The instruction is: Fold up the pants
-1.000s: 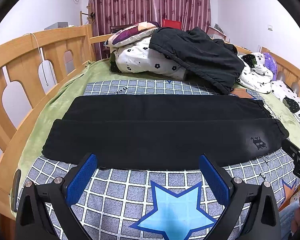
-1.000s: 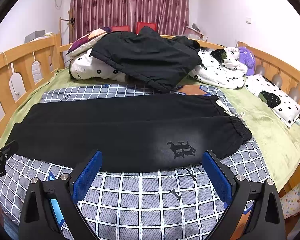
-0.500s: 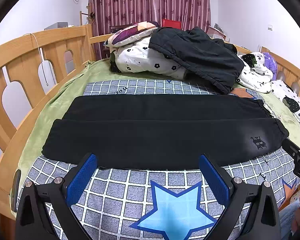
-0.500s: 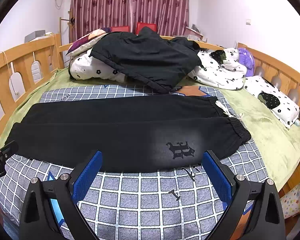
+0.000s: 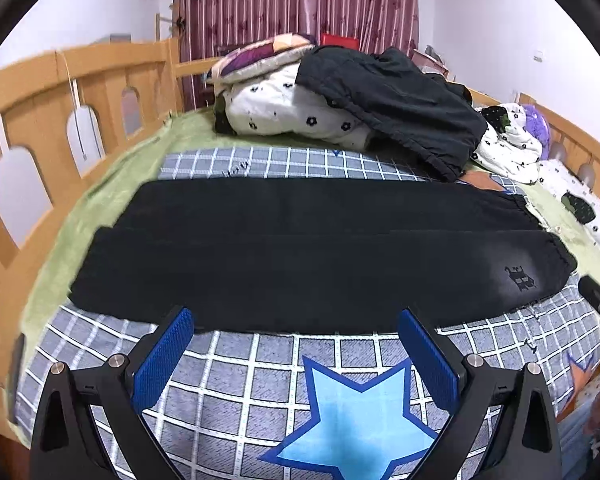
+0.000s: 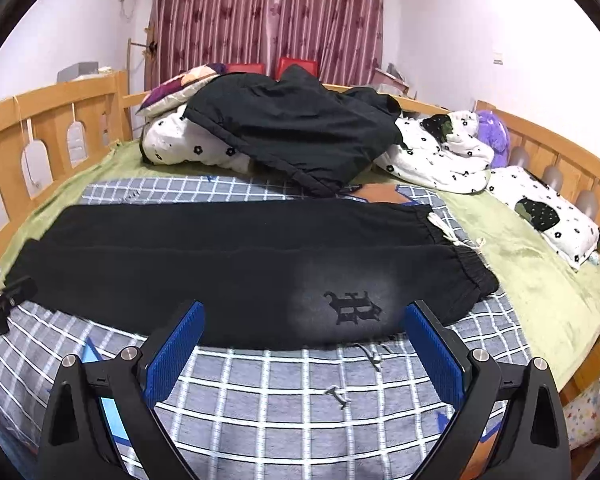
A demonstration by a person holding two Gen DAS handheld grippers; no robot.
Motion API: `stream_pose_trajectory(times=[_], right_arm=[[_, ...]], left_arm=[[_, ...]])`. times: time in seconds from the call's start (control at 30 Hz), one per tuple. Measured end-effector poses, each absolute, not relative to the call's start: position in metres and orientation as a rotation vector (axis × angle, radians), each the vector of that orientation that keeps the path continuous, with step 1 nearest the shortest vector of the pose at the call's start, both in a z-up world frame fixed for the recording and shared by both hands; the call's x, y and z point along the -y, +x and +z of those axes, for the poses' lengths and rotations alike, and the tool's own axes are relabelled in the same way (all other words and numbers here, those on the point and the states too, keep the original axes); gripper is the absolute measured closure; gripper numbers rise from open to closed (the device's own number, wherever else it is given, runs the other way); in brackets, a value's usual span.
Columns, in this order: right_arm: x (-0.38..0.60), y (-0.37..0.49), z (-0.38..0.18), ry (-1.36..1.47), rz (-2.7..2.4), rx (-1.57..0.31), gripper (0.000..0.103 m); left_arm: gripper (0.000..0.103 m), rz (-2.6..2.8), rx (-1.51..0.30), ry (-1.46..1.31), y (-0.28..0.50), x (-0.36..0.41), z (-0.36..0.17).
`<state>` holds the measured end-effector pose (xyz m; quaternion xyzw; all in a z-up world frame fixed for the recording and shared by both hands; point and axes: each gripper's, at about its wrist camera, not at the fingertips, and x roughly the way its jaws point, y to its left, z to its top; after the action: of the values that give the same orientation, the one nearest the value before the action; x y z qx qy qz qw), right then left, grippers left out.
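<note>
Both tools are spread wide with nothing between the blue pads. The left tool (image 5: pixel 296 340) hangs low over the checked bedspread (image 5: pixel 260 384), right above its big blue star (image 5: pixel 356 420), and its tips sit just short of the near edge of the pants (image 5: pixel 300 256). The right tool (image 6: pixel 304 332) is in the same spot further along, tips just beside the hem edge near the gothic logo (image 6: pixel 352 306).

The pants (image 6: pixel 220 264) are black, laid flat across the bed with the 2 legs side by side, waistband and its white drawstring (image 6: pixel 448 234) toward the right, leg ends toward the left. Each tool shows at the edge of the other's camera, 1 near each end of the pants.

Past the pants there's a green blanket (image 6: pixel 540 272), then a heap of white flowered bedding (image 5: pixel 284 116) with a black jacket (image 6: pixel 292 136) thrown over it, its lower edge just reaching the far side of the pants. A spotted pillow (image 6: pixel 548 212) lies on the right, wooden rails (image 5: pixel 60 92) run round the bed, and maroon curtains (image 6: pixel 268 12) hang at the back.
</note>
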<state>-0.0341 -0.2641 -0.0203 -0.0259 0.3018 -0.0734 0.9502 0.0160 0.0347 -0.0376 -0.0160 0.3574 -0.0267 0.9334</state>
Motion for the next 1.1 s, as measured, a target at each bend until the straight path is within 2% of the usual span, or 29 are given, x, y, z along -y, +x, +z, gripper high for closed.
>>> stream_pose_trajectory(times=[0.37, 0.47, 0.53, 0.77, 0.97, 1.03, 1.07, 1.1], right_arm=[[0.319, -0.025, -0.07, 0.025, -0.095, -0.725, 0.012], [0.336, -0.015, -0.1, 0.063, -0.109, -0.8, 0.021], [0.345, -0.011, -0.118, 0.109, -0.104, -0.839, 0.034], [0.376, 0.011, -0.139, 0.319, -0.052, -0.848, 0.035], [0.393, 0.047, -0.154, 0.444, -0.113, -0.877, 0.035], [0.398, 0.057, -0.16, 0.46, -0.127, -0.888, 0.035], [0.4, 0.064, -0.162, 0.475, -0.133, -0.891, 0.035], [0.401, 0.069, -0.163, 0.489, -0.142, -0.886, 0.044]], left_arm=[[0.002, 0.001, -0.822, -0.209, 0.047, -0.101, -0.093], [0.002, -0.004, -0.875, -0.252, 0.053, -0.122, -0.108], [0.002, -0.006, -0.881, -0.299, 0.053, -0.136, -0.115], [0.007, 0.016, -0.899, -0.427, 0.057, -0.176, -0.147], [0.016, 0.053, -0.886, -0.471, 0.081, -0.19, -0.163], [0.023, 0.07, -0.881, -0.458, 0.094, -0.189, -0.164], [0.031, 0.082, -0.881, -0.458, 0.099, -0.191, -0.163], [0.045, 0.099, -0.878, -0.461, 0.104, -0.193, -0.163]])
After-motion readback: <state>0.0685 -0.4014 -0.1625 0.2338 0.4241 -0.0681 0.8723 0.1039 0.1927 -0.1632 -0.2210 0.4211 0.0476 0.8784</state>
